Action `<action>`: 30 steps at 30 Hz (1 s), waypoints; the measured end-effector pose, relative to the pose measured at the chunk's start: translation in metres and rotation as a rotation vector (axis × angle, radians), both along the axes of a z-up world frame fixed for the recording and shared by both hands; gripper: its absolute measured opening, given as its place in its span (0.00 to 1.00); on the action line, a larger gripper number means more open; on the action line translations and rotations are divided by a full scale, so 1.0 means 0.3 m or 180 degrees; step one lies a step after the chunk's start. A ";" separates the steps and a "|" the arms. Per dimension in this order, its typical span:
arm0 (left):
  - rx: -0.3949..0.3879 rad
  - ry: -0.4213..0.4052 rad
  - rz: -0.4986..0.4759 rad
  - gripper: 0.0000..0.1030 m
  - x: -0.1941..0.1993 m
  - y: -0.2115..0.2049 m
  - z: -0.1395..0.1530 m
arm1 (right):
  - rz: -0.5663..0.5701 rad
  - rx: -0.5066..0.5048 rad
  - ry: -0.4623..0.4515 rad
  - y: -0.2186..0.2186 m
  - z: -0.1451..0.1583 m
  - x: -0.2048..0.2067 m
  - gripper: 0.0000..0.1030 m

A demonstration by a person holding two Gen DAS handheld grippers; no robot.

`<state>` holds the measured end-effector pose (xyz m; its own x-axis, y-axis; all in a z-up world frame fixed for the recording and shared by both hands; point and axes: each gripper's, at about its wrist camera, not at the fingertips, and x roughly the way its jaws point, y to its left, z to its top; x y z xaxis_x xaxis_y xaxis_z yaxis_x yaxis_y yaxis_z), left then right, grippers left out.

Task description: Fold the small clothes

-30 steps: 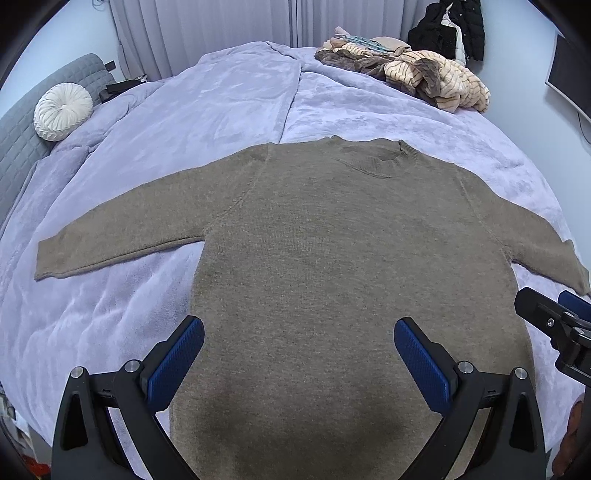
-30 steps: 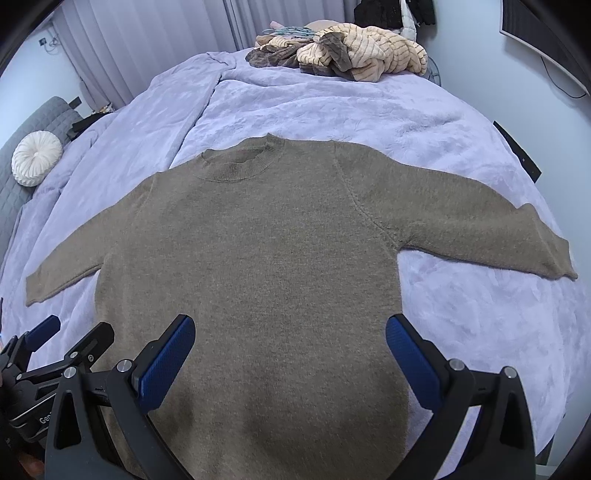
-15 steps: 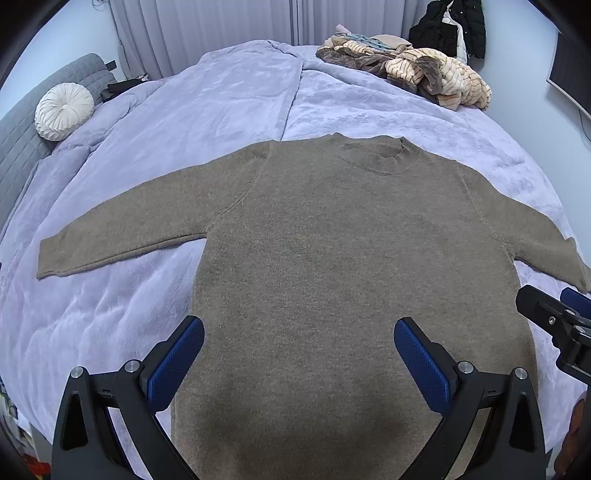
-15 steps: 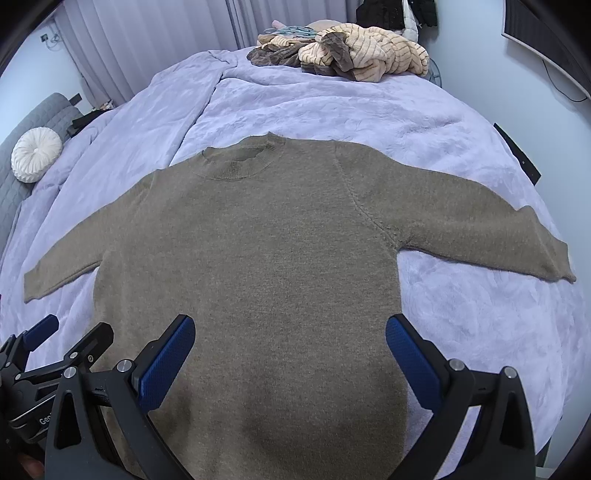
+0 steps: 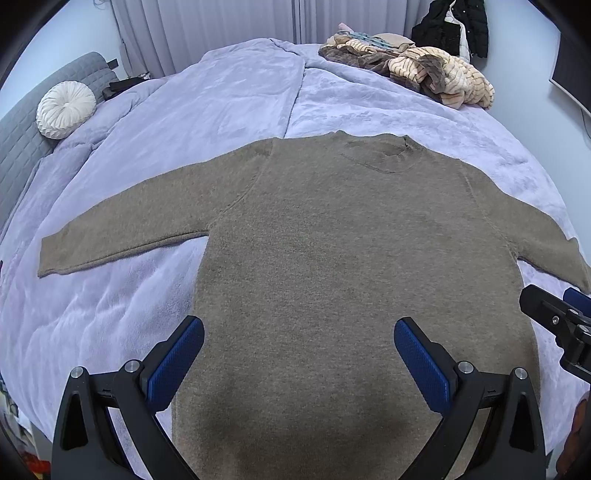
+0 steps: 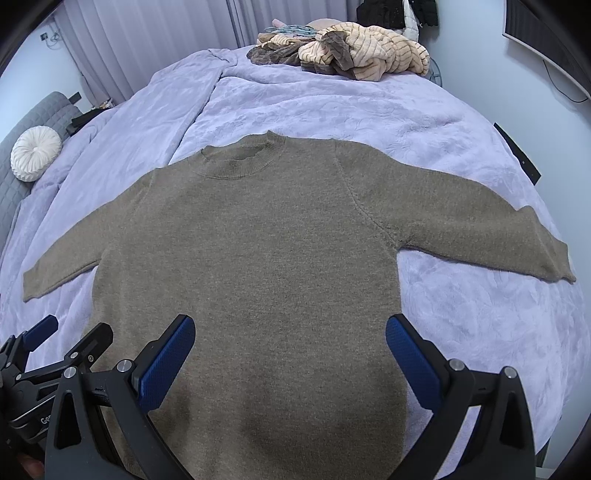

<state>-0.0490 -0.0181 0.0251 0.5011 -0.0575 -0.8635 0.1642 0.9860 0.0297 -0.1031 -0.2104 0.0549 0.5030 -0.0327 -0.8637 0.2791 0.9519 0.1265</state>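
Left hand-held gripper [image 5: 297, 341]: jaws spread wide, nothing between the blue pads [image 5: 176, 360], hovering over the lower body of a brown sweater [image 5: 332, 258]. Right hand-held gripper [image 6: 290, 341]: same, wide open w/ nothing held, also above the sweater's lower part; its pads [image 6: 410, 362] sit apart from the knit.

Sweater lies flat on a bed w/ a lilac blanket [image 5: 207, 110], front up, neck [image 6: 240, 157] pointing away from both grippers, hem nearest them. Both sleeves spread out sideways: one sleeve [image 5: 122, 225] runs off to the left of the left hand-held gripper, cuff resting on the blanket; the other sleeve [image 6: 480, 225] stretches to the right of the right hand-held gripper.

In the left wrist view the right tool shows at the right edge, just beside the sweater's side; in the right wrist view the left tool shows at lower left.

Far ahead of both grippers, past the neck: a heap of clothes [image 6: 354, 48], tan striped & brown pieces mixed. Ahead & far left: a round white cushion [image 5: 65, 109] against a grey headboard [image 5: 18, 144]. Curtains [image 5: 221, 29] behind the bed.
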 end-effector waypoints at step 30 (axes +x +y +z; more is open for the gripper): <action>0.0065 0.0192 0.0015 1.00 0.083 0.008 -0.065 | -0.0001 0.0020 0.0203 -0.008 -0.079 0.062 1.00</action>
